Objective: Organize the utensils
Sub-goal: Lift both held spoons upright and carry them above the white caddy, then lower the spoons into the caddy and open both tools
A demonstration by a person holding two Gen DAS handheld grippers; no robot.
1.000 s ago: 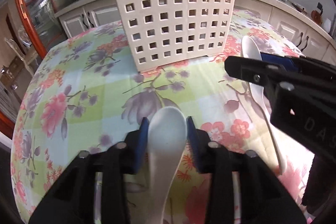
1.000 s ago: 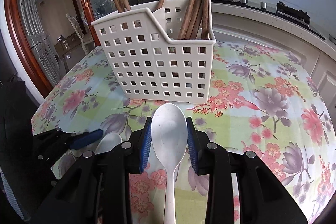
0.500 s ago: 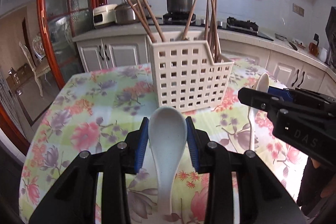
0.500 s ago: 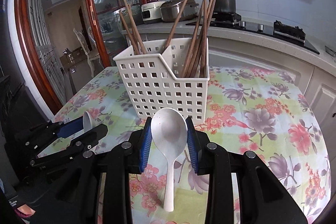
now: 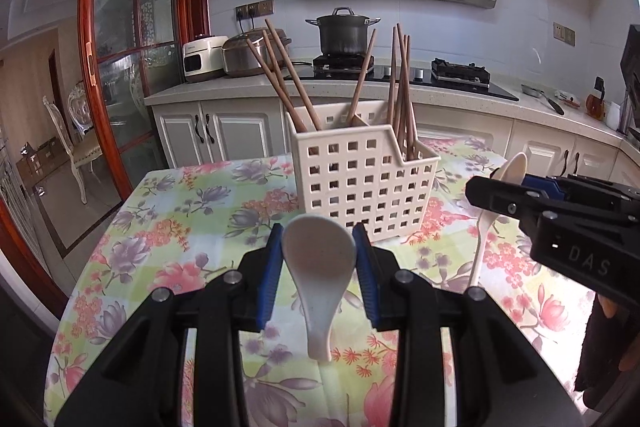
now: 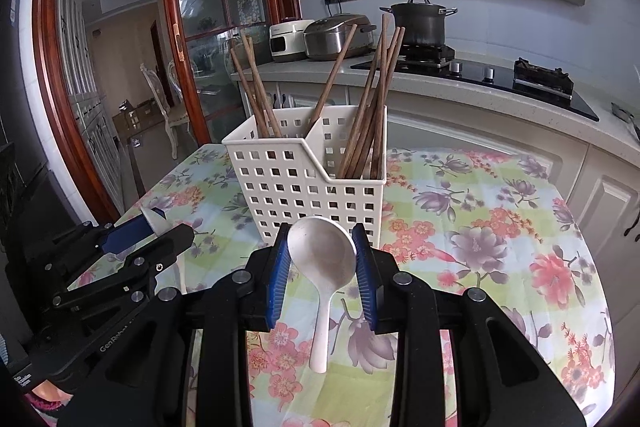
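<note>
A: L gripper (image 5: pixel 319 255) pinching a short white spoon (image 5: pixel 318 267) by the bowl. R gripper (image 6: pixel 321 255) clamps the long-handled spoon (image 6: pixel 322 267) too. Both above the floral tablecloth (image 6: pixel 500 227).

B: Caddy (image 6: pixel 308 183)? Two compartments w/ chopsticks (image 6: pixel 372 115), bases hidden; exact count unclear.

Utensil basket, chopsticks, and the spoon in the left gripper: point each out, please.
utensil basket (image 5: pixel 352 187), left wrist view, front perforated wall.
chopsticks (image 6: pixel 368 131), right wrist view, shafts of the right bundle.
white spoon (image 5: pixel 319 251), left wrist view, bowl.
</note>
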